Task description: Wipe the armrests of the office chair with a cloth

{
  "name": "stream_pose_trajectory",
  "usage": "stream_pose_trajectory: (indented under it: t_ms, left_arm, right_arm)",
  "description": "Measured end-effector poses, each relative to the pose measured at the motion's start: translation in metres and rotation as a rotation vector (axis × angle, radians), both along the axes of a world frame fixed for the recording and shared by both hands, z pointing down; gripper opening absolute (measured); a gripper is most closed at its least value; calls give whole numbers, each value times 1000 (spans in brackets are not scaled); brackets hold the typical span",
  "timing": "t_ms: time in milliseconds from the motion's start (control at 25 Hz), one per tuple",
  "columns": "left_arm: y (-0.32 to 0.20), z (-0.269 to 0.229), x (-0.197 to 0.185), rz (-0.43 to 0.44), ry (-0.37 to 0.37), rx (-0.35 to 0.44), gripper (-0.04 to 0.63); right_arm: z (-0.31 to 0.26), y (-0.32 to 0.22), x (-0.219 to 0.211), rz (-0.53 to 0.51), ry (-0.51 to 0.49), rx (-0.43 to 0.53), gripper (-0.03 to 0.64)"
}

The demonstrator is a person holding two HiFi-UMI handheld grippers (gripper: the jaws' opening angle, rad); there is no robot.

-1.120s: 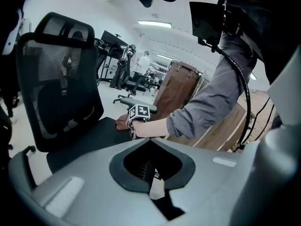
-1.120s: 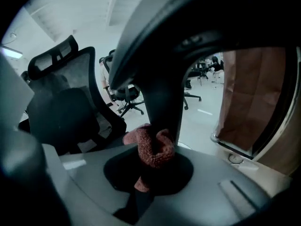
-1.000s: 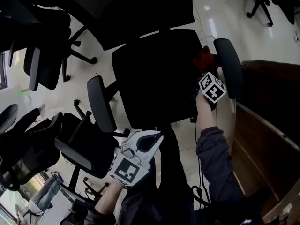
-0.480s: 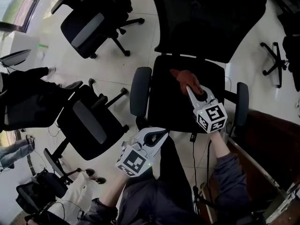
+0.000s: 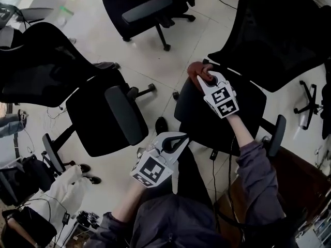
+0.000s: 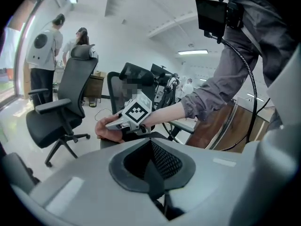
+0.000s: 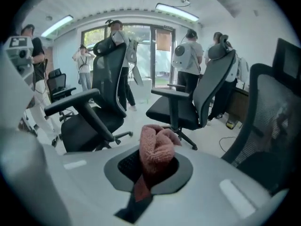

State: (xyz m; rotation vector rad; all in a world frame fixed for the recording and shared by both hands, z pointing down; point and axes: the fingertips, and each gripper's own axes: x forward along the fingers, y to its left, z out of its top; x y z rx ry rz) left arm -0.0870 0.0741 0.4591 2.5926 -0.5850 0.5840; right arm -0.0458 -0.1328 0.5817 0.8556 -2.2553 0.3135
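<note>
- right gripper [image 7: 151,166]: jaws are clenching a bunched pink cloth [image 7: 157,145], which is sticking up out of the jaw gap
- in head view the right gripper [image 5: 207,80] is reaching over the corner of the office chair [image 5: 222,120], marker cube facing up. The cloth [image 5: 197,70] is sitting at the seat's edge, on what the left gripper view is showing as a grey armrest pad [image 6: 112,144]; the cloth [image 6: 106,132] is appearing to touch it
- right forearm is stretching straight across the seat, bare at the wrist, grey sleeve [image 5: 254,164] covering it nearer the elbow
- the chair's other armrest [image 5: 277,134] is lying well apart, on the far side of that arm
- left gripper [image 6: 153,175]: jaws are pressing together, nothing between them
- in head view the left gripper [image 5: 173,142] is hanging close to the body above the lap, pointing toward the chair
- second chair [image 5: 111,112] is standing to the left; people [image 7: 188,55] are standing in the background
</note>
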Motion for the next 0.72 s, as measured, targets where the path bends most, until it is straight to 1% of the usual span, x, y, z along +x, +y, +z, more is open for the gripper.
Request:
stream_pose_trajectory:
  t_ms: [80, 200, 480, 600, 720]
  left_arm:
    - [-4, 4, -11, -2, 1, 5, 14]
    - [-9, 8, -25, 8, -11, 14, 14]
    - [-15, 15, -32, 36, -32, 30, 14]
    - [-20, 19, -36, 40, -38, 28, 14]
    - [-20, 25, -41, 42, -41, 12, 14]
  right_arm:
    - [10, 3, -12, -33, 34, -14, 18]
    - [14, 26, -28, -90, 44, -35, 18]
    - [16, 121, -48, -251, 94, -66, 18]
    - [17, 157, -56, -297, 91, -101, 18]
    - [11, 188, -65, -341, 53, -147, 18]
